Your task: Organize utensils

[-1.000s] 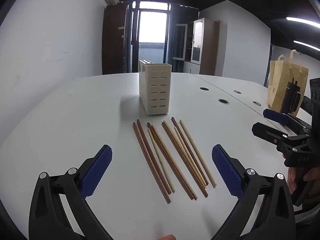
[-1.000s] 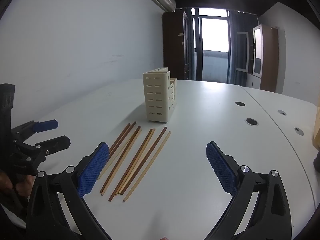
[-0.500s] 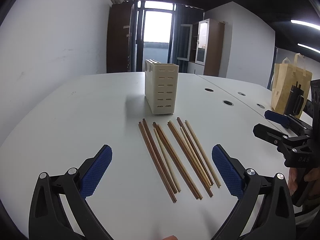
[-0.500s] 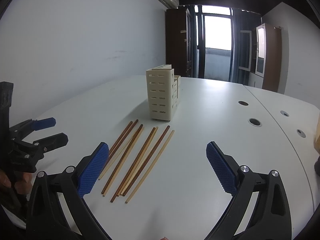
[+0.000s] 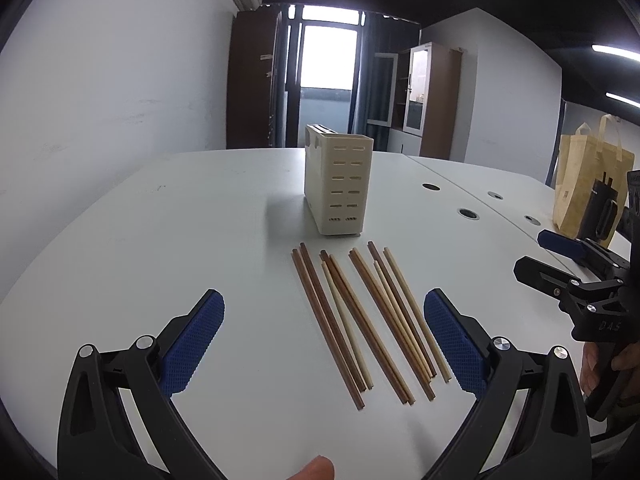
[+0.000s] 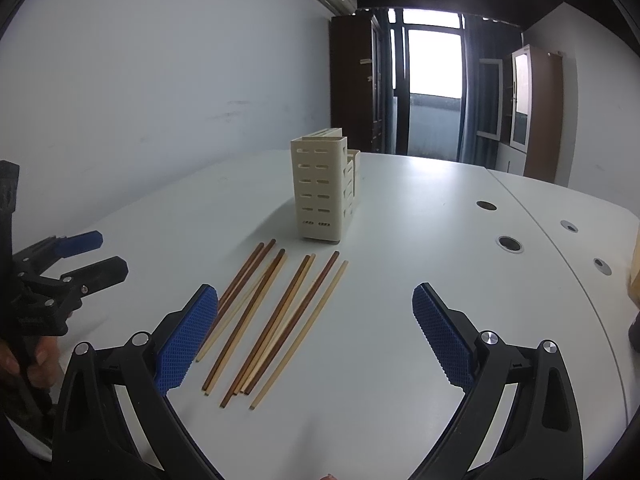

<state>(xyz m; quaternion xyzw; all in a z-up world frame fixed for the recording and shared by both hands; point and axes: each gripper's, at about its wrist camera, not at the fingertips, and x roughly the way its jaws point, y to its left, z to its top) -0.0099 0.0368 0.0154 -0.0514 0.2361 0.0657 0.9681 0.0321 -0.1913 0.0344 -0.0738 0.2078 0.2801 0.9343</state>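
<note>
Both cameras have drawn closer to the table since the earlier frames, so the cream holder and the row of sticks now sit a little lower and larger in each view. From the left wrist camera, the left gripper (image 5: 323, 326) hangs above the white table (image 5: 160, 248) with its jaws spread wide and nothing between them; its blue pads (image 5: 192, 340) flank the near ends of the chopsticks (image 5: 360, 320). These lie flat in a loose row, some dark brown and some pale, several touching or overlapping, their far tips pointing toward the slotted utensil holder (image 5: 338, 184), which stands upright just beyond them. At the right edge the right gripper (image 5: 560, 256) shows side-on with its jaws apart, held by a hand (image 5: 600, 364), and a paper bag (image 5: 588, 188) stands on the table behind it. From the right wrist camera, the right gripper (image 6: 316, 328) is also spread wide and grasps nothing; its left pad (image 6: 186, 340) covers the near ends of the leftmost chopsticks (image 6: 276, 316), while the rest fan out toward the utensil holder (image 6: 320, 192), upright and near their far tips. At the left edge the left gripper (image 6: 96, 256) appears side-on, jaws apart, with a hand (image 6: 24, 360) beneath it on its grip.
</note>
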